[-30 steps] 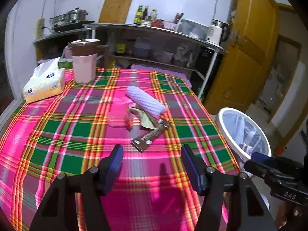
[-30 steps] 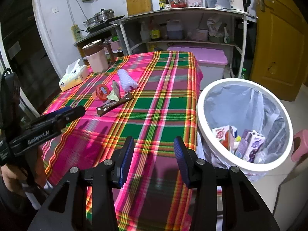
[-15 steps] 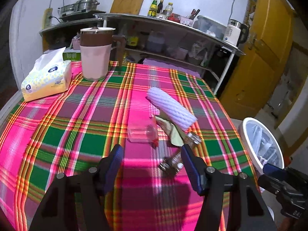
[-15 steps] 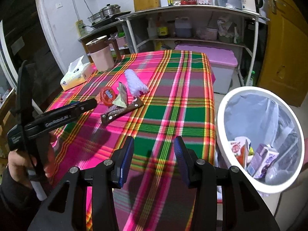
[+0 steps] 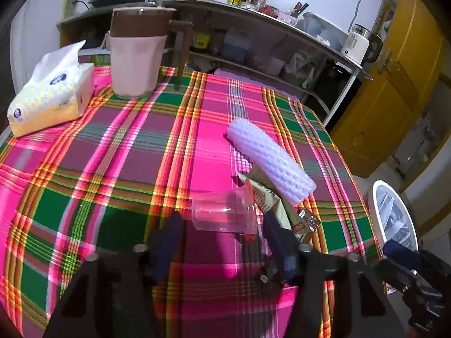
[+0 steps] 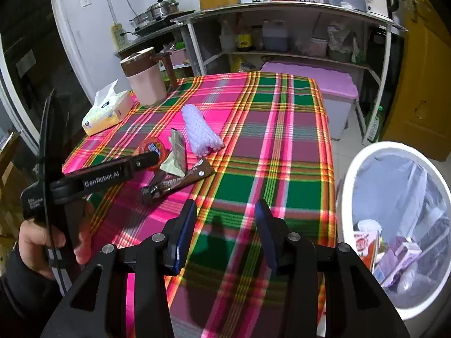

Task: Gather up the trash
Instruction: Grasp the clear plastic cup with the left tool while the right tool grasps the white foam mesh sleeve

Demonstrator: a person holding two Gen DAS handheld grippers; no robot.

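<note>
Clear plastic cup (image 5: 224,211) lies on its side on the plaid cloth (image 5: 112,174), between the left gripper's (image 5: 222,242) closing jaws.
Ribbed white foam sleeve (image 5: 270,160) and crinkled wrappers (image 5: 282,208) lie right; right gripper (image 6: 225,231) gapes empty near the white bin (image 6: 366,174).

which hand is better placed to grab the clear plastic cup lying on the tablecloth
Left. The left gripper already straddles the clear plastic cup, its jaws just closing in. The right gripper hangs open over bare tablecloth nearer the trash bin, away from the cup.
</note>
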